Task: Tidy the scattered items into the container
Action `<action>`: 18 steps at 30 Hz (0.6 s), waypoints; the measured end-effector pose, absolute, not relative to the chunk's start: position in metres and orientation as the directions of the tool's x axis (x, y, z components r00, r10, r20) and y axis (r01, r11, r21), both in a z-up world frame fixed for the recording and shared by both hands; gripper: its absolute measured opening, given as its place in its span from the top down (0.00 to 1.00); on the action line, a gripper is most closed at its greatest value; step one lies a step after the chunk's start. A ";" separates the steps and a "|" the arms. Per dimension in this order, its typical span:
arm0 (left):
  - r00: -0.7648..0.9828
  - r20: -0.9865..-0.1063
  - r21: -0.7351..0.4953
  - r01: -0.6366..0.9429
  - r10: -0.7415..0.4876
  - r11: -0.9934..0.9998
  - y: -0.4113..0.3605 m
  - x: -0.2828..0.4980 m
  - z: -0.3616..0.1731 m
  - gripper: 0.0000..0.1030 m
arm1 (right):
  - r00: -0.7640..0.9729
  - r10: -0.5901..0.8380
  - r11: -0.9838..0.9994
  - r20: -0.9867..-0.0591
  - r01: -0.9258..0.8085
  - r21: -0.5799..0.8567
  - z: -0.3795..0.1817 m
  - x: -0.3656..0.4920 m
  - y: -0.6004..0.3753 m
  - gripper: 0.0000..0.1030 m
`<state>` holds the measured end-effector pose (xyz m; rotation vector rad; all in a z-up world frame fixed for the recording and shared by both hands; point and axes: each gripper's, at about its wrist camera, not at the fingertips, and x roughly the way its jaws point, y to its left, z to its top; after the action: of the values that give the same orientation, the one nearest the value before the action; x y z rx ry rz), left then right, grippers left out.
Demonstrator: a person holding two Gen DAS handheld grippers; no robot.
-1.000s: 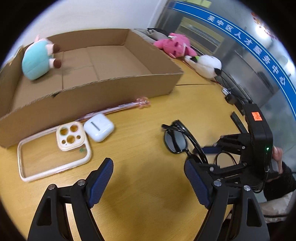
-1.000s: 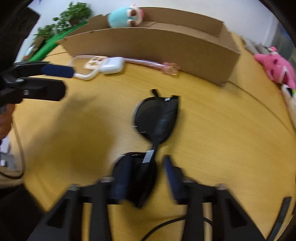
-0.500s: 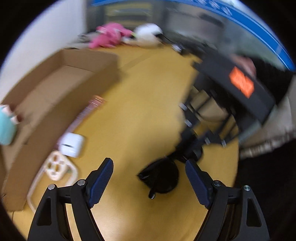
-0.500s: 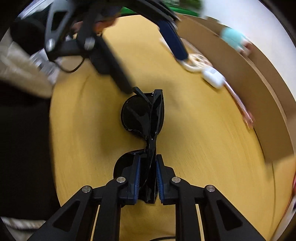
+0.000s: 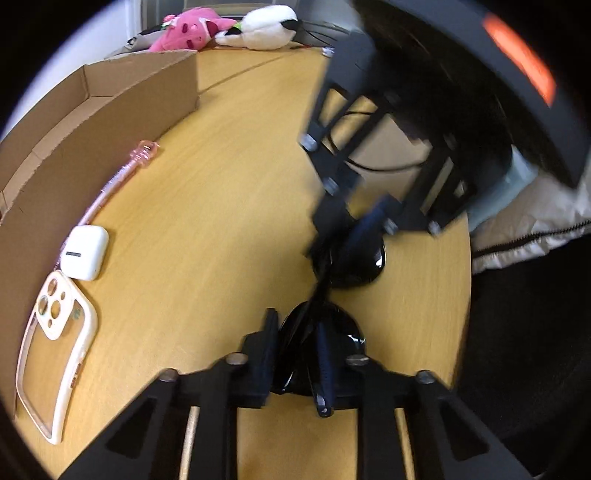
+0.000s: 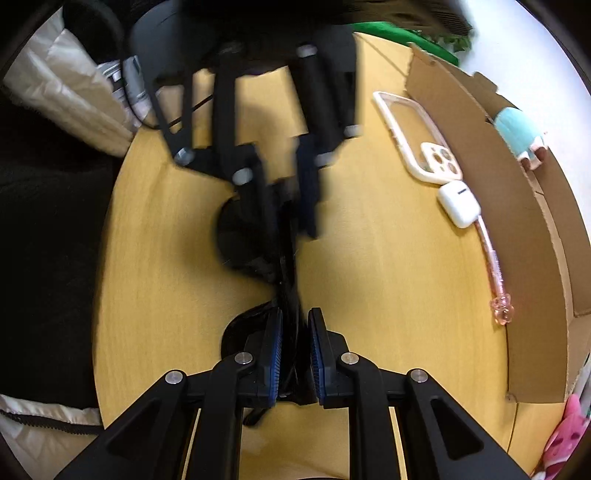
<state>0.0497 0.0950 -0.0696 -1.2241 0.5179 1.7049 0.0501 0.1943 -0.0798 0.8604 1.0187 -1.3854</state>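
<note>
On the wooden bench (image 5: 221,206), both claws pinch the sunglasses (image 6: 255,236); right claw (image 6: 295,354) clamped on one lens, left claw (image 5: 295,358) nearly closed around the other, probably to carry them level to the cardboard box (image 6: 517,206).

Earbud case (image 5: 84,252) betw. phone case (image 5: 55,343) & pen (image 5: 122,173) — all along box (image 5: 110,107) wall, on table (image 5: 221,221).

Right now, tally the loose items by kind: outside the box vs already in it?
Sunglasses: 1, outside, gripped at both ends
Phone case: 1, outside
Earbuds case: 1, outside
Pink pen: 1, outside
Plush toys: 2 outside (pink, white), 1 teal in the cardboard box
Total: 7
</note>
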 end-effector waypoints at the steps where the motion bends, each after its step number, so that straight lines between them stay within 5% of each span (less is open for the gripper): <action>1: -0.056 -0.893 -0.180 -0.865 0.447 -0.469 0.095 0.051 -0.070 0.87 | -0.071 -0.362 0.030 -0.930 0.996 -0.088 -0.078 0.049 0.197 0.85; 10: -0.109 -0.860 -0.174 -0.856 0.499 -0.487 0.082 0.053 -0.037 0.87 | -0.043 -0.411 0.040 -0.911 0.997 -0.065 -0.046 0.045 0.217 0.86; 18: -0.220 -0.845 -0.030 -0.891 0.488 -0.453 0.066 0.033 0.042 0.88 | -0.066 -0.456 0.107 -0.888 0.986 -0.128 0.022 0.017 0.168 0.88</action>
<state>0.0329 0.0658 0.0418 -1.0266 0.5925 1.8252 0.0168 0.1684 0.0222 0.7166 0.9872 -1.3668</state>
